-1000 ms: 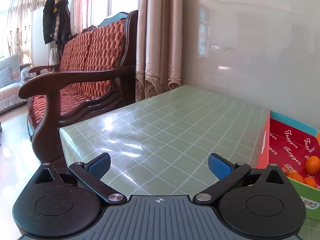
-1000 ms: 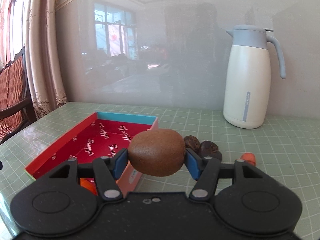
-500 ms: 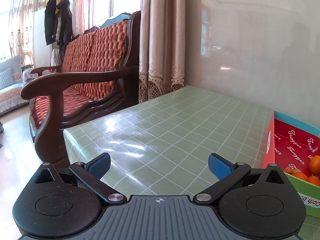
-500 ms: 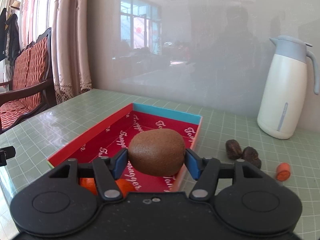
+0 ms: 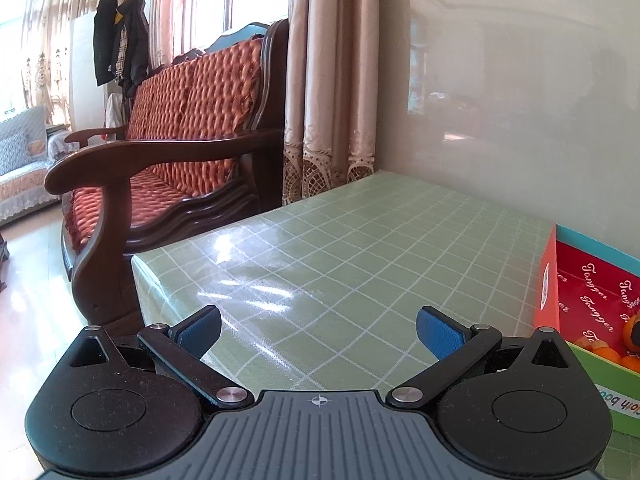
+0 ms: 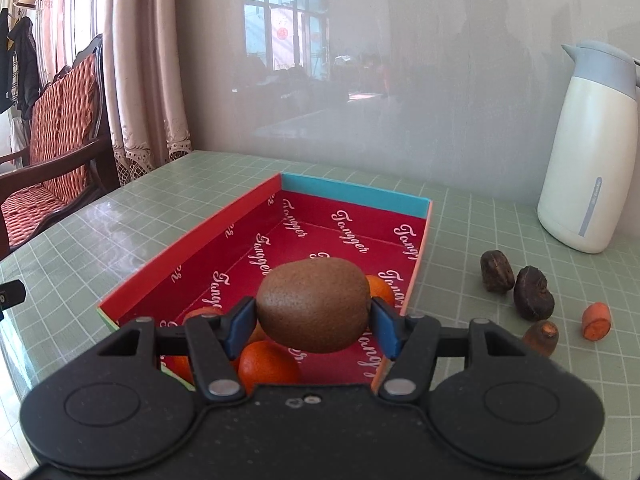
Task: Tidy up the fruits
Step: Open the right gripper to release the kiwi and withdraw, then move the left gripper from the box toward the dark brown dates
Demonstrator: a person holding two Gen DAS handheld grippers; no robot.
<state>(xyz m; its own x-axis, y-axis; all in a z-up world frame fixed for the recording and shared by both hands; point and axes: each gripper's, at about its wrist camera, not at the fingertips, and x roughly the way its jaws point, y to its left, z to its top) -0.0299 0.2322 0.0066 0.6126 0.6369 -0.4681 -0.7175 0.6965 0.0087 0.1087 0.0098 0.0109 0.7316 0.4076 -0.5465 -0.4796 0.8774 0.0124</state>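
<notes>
A brown kiwi [image 6: 314, 304] is clamped between the blue pads of my right gripper [image 6: 312, 322], which is shut on it and held above the near end of the red box [image 6: 224, 236]. Several oranges [image 6: 266, 364] lie in the box below the kiwi. In the left wrist view my left gripper [image 5: 318, 330] stands open over the green checked table [image 5: 360, 248], with nothing between its fingers; the red box [image 5: 550, 292] and its oranges [image 5: 630, 330] sit at the right edge.
Two dark dried fruits [image 6: 534, 292], a brown piece [image 6: 542, 336] and an orange carrot chunk [image 6: 597, 320] lie right of the box. A white jug [image 6: 592, 148] stands at the back right. A wooden sofa [image 5: 168, 160] is beyond the table's left edge.
My right gripper has swung left with the kiwi, from beside the box's right wall to over its inside. The left gripper has stayed put.
</notes>
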